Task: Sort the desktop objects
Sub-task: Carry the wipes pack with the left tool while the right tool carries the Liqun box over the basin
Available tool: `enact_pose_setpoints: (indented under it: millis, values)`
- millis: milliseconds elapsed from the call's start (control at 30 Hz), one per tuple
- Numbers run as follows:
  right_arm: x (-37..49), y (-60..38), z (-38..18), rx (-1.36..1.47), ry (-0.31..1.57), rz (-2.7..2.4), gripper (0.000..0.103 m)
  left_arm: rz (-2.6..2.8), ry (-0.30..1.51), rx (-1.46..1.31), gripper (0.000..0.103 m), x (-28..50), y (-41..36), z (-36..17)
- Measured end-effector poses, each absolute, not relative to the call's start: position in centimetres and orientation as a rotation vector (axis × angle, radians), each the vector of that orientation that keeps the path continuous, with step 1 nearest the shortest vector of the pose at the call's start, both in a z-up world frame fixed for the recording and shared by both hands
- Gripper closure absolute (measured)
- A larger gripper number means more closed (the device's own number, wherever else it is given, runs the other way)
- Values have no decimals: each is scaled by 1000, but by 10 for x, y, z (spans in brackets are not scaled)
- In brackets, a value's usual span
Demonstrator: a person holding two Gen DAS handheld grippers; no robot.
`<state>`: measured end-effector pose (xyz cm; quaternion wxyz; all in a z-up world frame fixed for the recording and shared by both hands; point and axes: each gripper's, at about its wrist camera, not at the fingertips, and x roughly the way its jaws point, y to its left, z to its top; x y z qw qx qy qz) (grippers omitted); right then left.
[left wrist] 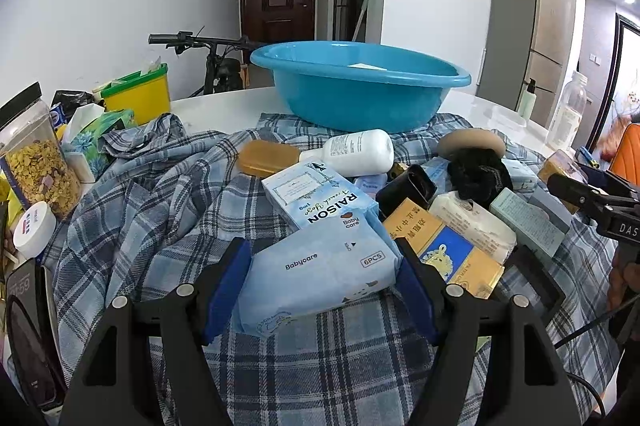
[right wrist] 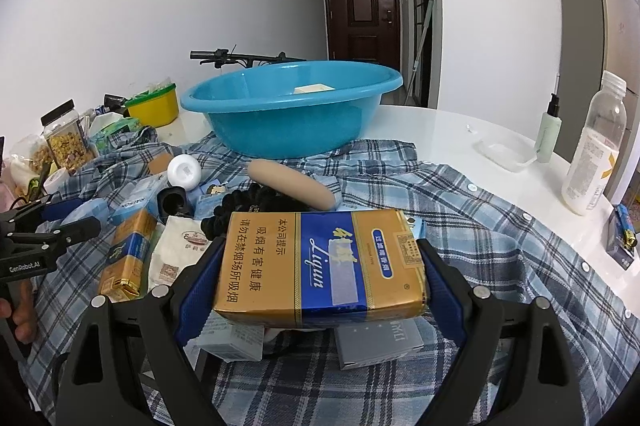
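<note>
Gripping two items at once: my left hand-held gripper (left wrist: 320,278) is clamped on the Babycare wipes pack (left wrist: 320,274), my right hand-held gripper (right wrist: 320,266) on the Liqun cigarette carton (right wrist: 320,262), long axis crosswise between the pads. Blue basin (right wrist: 292,114) sits straight ahead on the desk (right wrist: 460,130), past the plaid shirt (right wrist: 460,210); both hands look about equally near.

Basin (right wrist: 292,122): turquoise. Shirt (right wrist: 460,218): blue-grey-white plaid. Cigarette carton (right wrist: 316,262) between blue pads (right wrist: 440,286): gold, blue band. Wipes pack (left wrist: 320,270): pale blue. Bin (left wrist: 140,98): yellow, green rim.
</note>
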<state>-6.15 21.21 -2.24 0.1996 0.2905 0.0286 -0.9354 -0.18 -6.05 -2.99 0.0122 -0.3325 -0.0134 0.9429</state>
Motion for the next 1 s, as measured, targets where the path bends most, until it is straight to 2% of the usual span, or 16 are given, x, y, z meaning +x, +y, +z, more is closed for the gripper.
enact_pose_setpoints:
  millis: [367,567,900,1000]
  values:
    - [-58,204,-23,815,127,-2611,15,2954,-35,-1026,29,-1,-59,-29]
    - [-64,209,-21,838,62,-2563,15,2968,-42,-1018,29,1,-61,-28]
    - [-82,193,56,637,121,-2541,15,2990,-19,-1005,29,3,-60,-27]
    - [-102,183,79,653,133,-2504,15,2994,-22,-1013,29,3,-61,-27]
